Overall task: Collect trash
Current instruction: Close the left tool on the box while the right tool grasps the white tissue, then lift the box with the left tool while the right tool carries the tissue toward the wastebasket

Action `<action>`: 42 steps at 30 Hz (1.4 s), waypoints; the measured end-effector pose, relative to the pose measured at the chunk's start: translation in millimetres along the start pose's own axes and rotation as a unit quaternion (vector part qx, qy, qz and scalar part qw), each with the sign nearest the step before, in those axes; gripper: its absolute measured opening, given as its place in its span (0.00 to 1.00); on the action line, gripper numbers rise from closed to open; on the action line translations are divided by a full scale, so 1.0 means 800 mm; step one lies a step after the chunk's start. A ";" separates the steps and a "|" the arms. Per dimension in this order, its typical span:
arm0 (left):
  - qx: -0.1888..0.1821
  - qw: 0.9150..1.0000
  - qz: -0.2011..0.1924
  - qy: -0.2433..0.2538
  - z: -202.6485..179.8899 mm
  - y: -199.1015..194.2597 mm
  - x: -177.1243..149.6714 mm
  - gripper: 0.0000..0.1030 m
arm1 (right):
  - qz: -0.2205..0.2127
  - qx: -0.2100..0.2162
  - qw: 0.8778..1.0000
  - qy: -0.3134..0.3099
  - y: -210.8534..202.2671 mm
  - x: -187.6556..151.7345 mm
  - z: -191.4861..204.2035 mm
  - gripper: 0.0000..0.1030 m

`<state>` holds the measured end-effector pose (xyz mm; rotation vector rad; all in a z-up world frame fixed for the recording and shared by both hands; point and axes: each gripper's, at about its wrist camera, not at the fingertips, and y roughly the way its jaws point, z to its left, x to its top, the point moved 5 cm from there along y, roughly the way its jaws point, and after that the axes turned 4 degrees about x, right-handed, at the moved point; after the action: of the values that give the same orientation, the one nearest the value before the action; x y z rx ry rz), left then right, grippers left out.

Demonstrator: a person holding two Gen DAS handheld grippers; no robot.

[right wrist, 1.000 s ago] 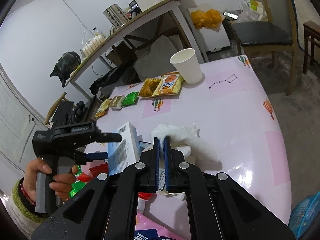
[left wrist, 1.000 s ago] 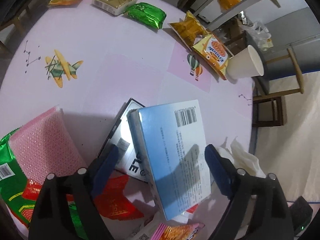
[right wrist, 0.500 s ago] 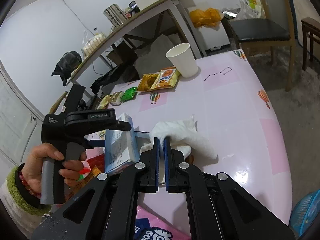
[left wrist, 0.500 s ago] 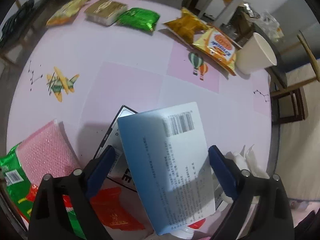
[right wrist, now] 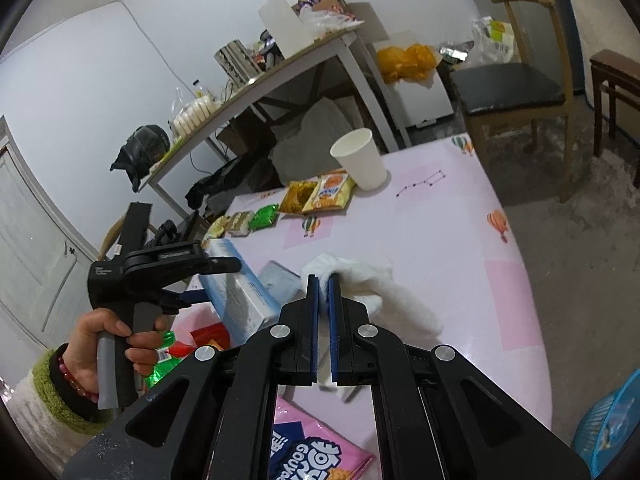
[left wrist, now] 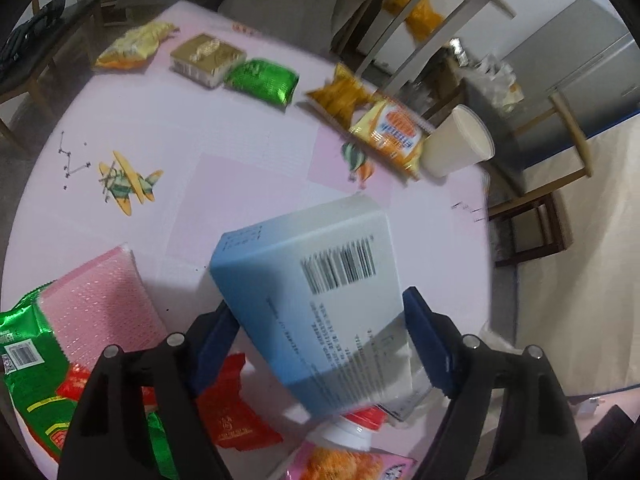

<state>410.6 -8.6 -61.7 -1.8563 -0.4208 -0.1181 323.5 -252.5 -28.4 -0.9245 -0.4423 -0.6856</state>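
My left gripper (left wrist: pixel 320 320) is shut on a light blue and white carton box (left wrist: pixel 320 292) with a barcode and holds it tilted above the pink table (left wrist: pixel 200 140). The box (right wrist: pixel 236 288) and the left gripper (right wrist: pixel 216 280) also show in the right wrist view. My right gripper (right wrist: pixel 323 280) is shut and empty, its tips just in front of a crumpled white tissue (right wrist: pixel 376 288) lying on the table. A white paper cup (right wrist: pixel 360 158) stands at the far side.
Snack packets (left wrist: pixel 260 80) lie in a row along the far edge. A pink bubble mailer (left wrist: pixel 96 300), green (left wrist: pixel 28 380) and red wrappers (left wrist: pixel 228 408) lie near me. A pink biscuit pack (right wrist: pixel 316 452) lies under the right gripper. A blue basket (right wrist: pixel 612 432) stands on the floor at right.
My left gripper has closed on the blue box and lifted it off the table, tilting it. The right gripper stayed shut and drew back slightly from the tissue.
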 end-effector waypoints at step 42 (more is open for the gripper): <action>-0.157 0.904 0.071 0.391 -0.452 -0.014 -0.437 0.75 | -0.125 -0.170 0.956 0.202 -0.379 -0.170 -0.244 0.03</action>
<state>127.7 -423.6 -34.9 -1.9625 0.3136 -0.8398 25.3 -496.3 -43.3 -1.0260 -0.0740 -1.1826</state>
